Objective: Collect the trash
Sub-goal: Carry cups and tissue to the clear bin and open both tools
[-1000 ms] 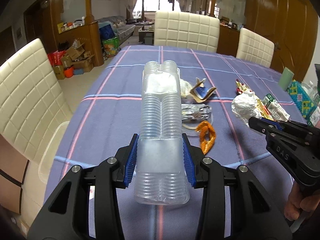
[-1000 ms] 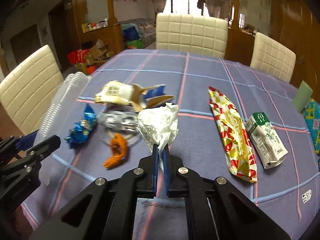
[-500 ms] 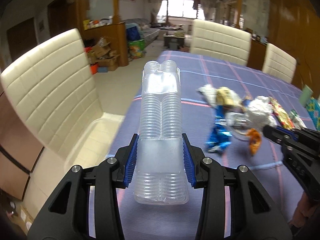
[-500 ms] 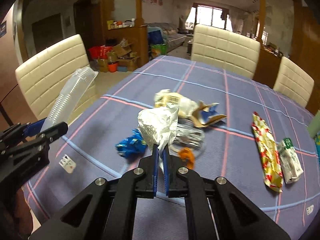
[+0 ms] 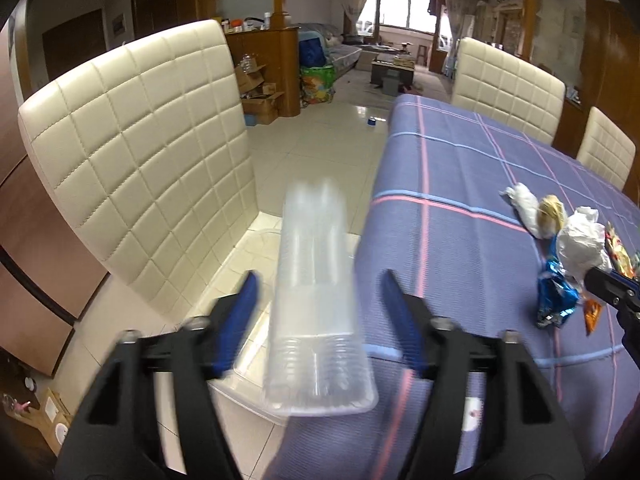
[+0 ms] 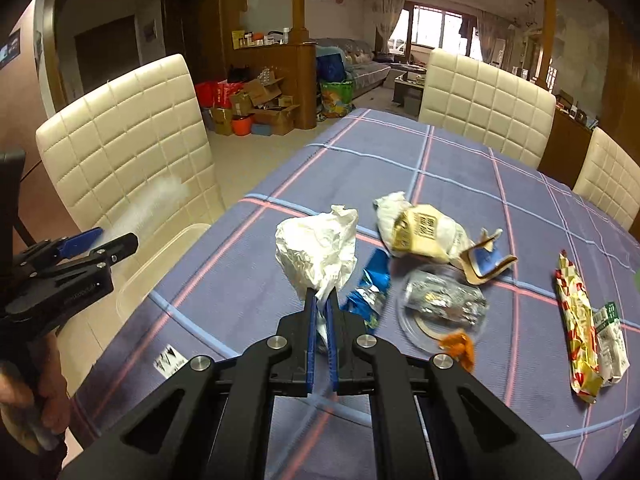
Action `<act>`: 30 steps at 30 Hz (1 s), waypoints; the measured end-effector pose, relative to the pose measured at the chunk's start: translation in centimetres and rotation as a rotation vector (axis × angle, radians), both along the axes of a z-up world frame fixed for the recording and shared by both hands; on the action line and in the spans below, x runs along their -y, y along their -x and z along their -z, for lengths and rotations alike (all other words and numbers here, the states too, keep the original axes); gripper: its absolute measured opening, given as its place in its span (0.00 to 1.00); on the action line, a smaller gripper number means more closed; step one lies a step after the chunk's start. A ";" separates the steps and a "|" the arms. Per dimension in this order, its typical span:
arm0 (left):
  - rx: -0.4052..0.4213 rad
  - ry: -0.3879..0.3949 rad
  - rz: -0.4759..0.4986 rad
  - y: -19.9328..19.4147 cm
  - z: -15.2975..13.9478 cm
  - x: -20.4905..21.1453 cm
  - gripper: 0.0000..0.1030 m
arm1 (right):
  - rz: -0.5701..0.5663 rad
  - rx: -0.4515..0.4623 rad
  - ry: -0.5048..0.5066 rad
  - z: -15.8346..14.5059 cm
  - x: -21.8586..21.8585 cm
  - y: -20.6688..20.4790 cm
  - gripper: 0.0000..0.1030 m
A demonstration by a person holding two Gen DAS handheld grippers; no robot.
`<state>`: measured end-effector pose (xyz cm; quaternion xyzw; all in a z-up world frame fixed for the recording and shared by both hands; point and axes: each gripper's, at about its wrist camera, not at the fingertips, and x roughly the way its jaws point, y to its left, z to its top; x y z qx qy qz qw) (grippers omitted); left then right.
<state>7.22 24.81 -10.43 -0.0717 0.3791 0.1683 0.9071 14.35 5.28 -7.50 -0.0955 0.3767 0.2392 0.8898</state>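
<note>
My left gripper [image 5: 319,280] hangs past the table's left edge, its jaws opening. The stack of clear plastic cups [image 5: 316,292] is blurred between the blue pads and touches neither. It is above a clear plastic bin [image 5: 248,368] on the chair seat. My right gripper [image 6: 320,300] is shut on a crumpled white wrapper [image 6: 316,252], held over the purple tablecloth [image 6: 460,168]. The right wrist view also shows the left gripper [image 6: 98,240] with the blurred cups [image 6: 156,200] over the bin [image 6: 160,256].
Loose trash lies on the cloth: a blue foil wrapper [image 6: 370,288], a clear lid with foil [image 6: 444,304], an orange scrap [image 6: 460,346], a yellow packet [image 6: 420,232], a torn carton [image 6: 486,264], a red-gold bag [image 6: 574,320]. A cream chair [image 5: 140,184] stands left.
The left gripper swung left from over the table to over the chair and bin, and its jaws sprang apart, letting go of the cups. The right gripper carried the white wrapper leftward.
</note>
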 end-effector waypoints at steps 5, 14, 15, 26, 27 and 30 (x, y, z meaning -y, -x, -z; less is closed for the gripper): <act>0.005 0.007 -0.009 0.1 0.4 -1.4 0.87 | -0.004 -0.019 0.013 0.6 -1.5 -0.4 0.05; -0.017 0.035 -0.048 1.8 1.4 -3.8 0.87 | -0.108 -0.031 0.041 1.5 -6.8 -0.2 0.05; -0.019 0.038 -0.061 2.2 1.4 -4.3 0.87 | -0.127 -0.034 0.042 1.7 -7.7 -0.1 0.05; -0.024 0.053 -0.199 5.6 1.6 -9.2 0.93 | -0.285 0.029 0.068 2.2 -15.0 1.4 0.07; -0.026 0.056 -0.207 5.7 1.7 -9.5 0.93 | -0.289 0.037 0.075 2.3 -15.3 1.5 0.08; -0.029 0.076 -0.215 5.9 1.9 -10.0 0.94 | -0.279 0.075 0.085 2.4 -15.7 2.0 0.51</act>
